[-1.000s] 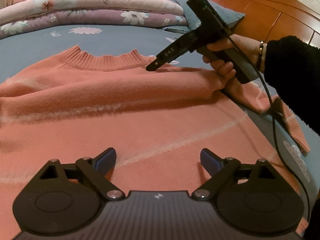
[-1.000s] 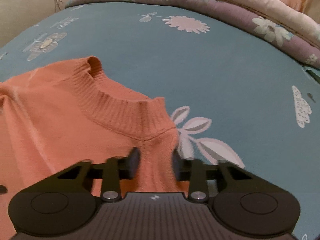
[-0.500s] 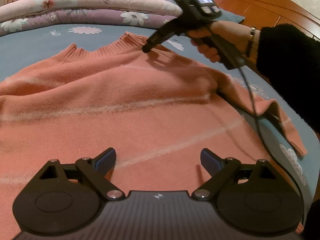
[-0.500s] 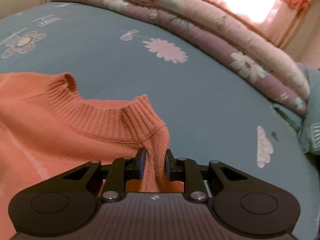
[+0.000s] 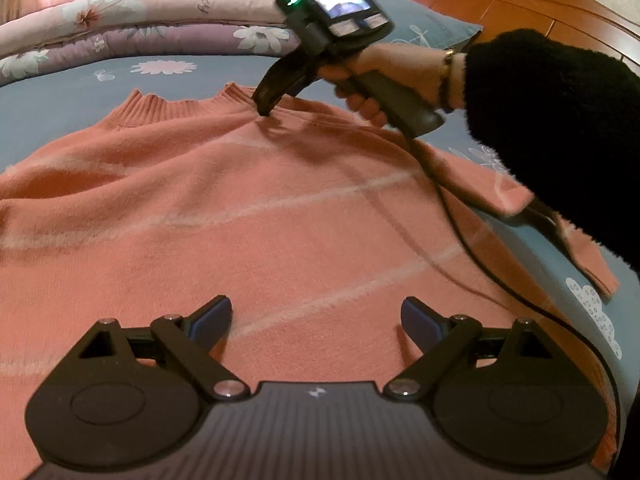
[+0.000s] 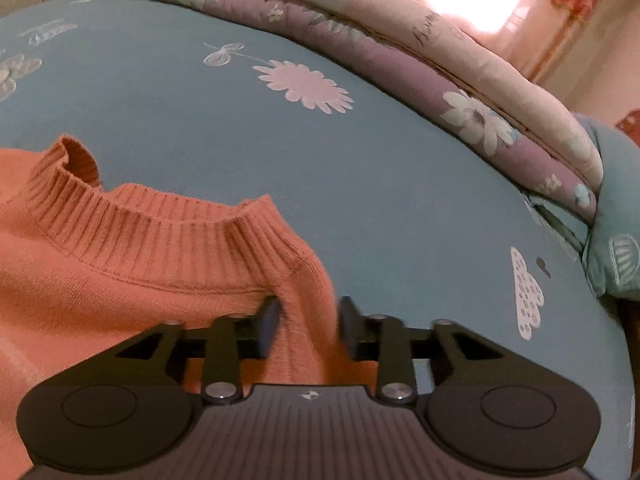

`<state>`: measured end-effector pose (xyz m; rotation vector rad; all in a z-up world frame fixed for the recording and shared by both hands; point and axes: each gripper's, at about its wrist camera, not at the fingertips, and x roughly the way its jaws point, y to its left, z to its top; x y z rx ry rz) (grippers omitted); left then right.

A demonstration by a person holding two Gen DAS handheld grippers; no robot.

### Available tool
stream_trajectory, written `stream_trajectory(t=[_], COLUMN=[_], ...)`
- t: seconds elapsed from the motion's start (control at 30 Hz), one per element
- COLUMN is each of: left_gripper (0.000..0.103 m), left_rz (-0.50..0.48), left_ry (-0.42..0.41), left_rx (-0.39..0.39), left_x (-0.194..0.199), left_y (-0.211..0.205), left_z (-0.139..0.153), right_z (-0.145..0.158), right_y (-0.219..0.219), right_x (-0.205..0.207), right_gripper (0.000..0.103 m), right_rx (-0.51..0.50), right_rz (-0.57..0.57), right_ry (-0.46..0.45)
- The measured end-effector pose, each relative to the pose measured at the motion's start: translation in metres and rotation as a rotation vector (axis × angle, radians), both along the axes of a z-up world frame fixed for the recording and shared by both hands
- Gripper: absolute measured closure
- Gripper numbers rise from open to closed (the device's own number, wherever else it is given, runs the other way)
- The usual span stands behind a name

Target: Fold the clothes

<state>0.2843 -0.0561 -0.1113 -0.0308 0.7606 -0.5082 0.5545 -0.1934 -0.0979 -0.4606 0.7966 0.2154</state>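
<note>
Sweater [image 5: 248, 216]: spread flat on the bed [image 6: 400, 168], collar [image 6: 160, 232] toward the far side.
Quilts [image 6: 460, 76]: stacked along the far edge of the bed, behind the collar.
Left gripper [image 5: 316, 316]: held over the near part of the sweater.
Right gripper [image 6: 306, 320]: set at the collar's right end, a fold of the shoulder between its fingers [image 6: 268, 320].
Headboard [image 5: 520, 4]: at the right, behind the sleeve [image 5: 560, 100].

sweater [image 5: 280, 216]: hem cut off | right gripper [image 6: 307, 320]: fingertips blurred
</note>
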Motion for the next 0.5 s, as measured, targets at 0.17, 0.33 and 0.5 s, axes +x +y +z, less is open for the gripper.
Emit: stream_trajectory(t=[0.17, 0.33, 0.5], left_gripper=[0.011, 0.011, 0.011], left_rz=[0.002, 0.002, -0.003], left_ry=[0.005, 0.001, -0.009], left_rx=[-0.013, -0.005, 0.006], left_x=[0.002, 0.002, 0.001], left_y=[0.001, -0.001, -0.003], left_z=[0.0, 0.0, -0.001], right_z=[0.04, 0.04, 0.01], right_y=[-0.047, -0.105, -0.14], right_x=[-0.023, -0.04, -0.049], right_gripper=[0.057, 0.057, 0.052], right_rx=[0.107, 0.135, 0.157], right_rz=[-0.012, -0.084, -0.123], right_ry=[-0.045, 0.01, 0.068])
